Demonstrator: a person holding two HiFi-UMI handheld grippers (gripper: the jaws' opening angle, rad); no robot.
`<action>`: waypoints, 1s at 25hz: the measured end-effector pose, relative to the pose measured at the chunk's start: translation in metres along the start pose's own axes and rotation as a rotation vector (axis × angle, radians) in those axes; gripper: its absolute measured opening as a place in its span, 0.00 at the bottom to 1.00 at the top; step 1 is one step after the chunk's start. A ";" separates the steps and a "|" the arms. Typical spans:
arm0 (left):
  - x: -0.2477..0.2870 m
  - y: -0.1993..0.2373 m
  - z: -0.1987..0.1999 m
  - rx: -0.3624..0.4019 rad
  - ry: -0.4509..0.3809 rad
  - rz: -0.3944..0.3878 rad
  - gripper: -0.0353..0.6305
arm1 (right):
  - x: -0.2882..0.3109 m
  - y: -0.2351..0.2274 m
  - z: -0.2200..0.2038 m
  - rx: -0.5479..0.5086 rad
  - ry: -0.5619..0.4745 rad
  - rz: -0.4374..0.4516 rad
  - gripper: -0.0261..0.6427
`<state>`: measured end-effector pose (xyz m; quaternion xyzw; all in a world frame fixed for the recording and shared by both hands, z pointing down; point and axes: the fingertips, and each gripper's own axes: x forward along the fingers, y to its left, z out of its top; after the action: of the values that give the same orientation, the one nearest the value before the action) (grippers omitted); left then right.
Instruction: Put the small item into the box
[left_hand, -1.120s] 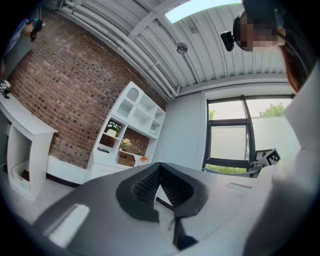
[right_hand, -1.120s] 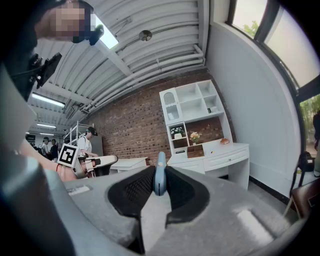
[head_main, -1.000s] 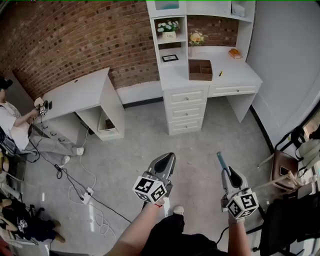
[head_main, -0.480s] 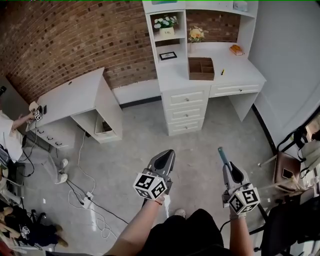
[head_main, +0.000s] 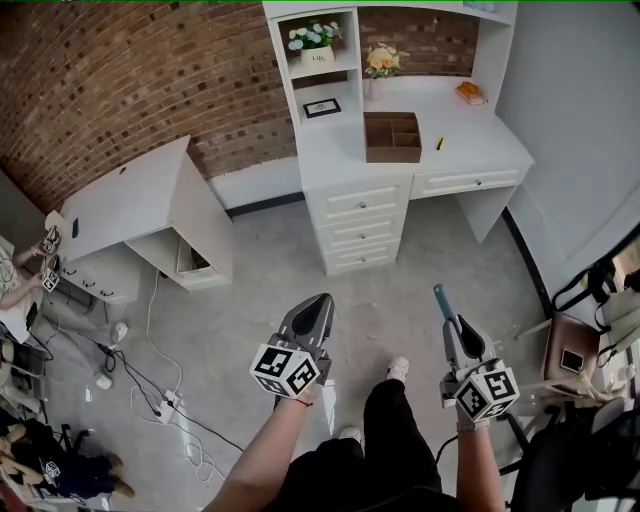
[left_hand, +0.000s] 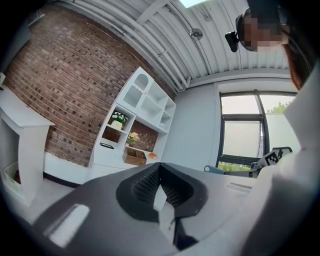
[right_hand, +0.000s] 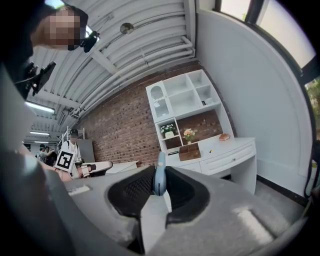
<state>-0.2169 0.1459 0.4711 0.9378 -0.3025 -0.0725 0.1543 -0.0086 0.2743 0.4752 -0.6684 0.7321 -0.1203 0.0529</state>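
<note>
The brown wooden box with open compartments stands on the white desk far ahead; it also shows small in the left gripper view and the right gripper view. My right gripper is shut on a slim blue item, which sticks up past the jaws. My left gripper is held beside it over the floor, shut with nothing in it. A small yellow item lies on the desk right of the box.
The desk has drawers and a hutch with flower pots. A low white table stands at the left. Cables and a power strip lie on the floor. A chair is at the right. My shoe is below.
The desk and box have drifted left and slightly nearer as the person steps forward. Both grippers keep their pose, the right still gripping the blue item.
</note>
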 end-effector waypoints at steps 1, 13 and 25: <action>0.012 0.004 0.001 0.001 -0.003 0.004 0.06 | 0.011 -0.007 0.004 -0.005 0.000 0.009 0.14; 0.159 0.020 0.008 -0.001 0.010 0.021 0.06 | 0.119 -0.093 0.043 -0.037 0.062 0.101 0.14; 0.278 0.042 -0.010 -0.035 0.018 0.069 0.06 | 0.201 -0.181 0.058 -0.041 0.100 0.160 0.14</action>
<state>-0.0134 -0.0481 0.4824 0.9246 -0.3318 -0.0642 0.1759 0.1595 0.0547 0.4805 -0.6019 0.7872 -0.1336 0.0121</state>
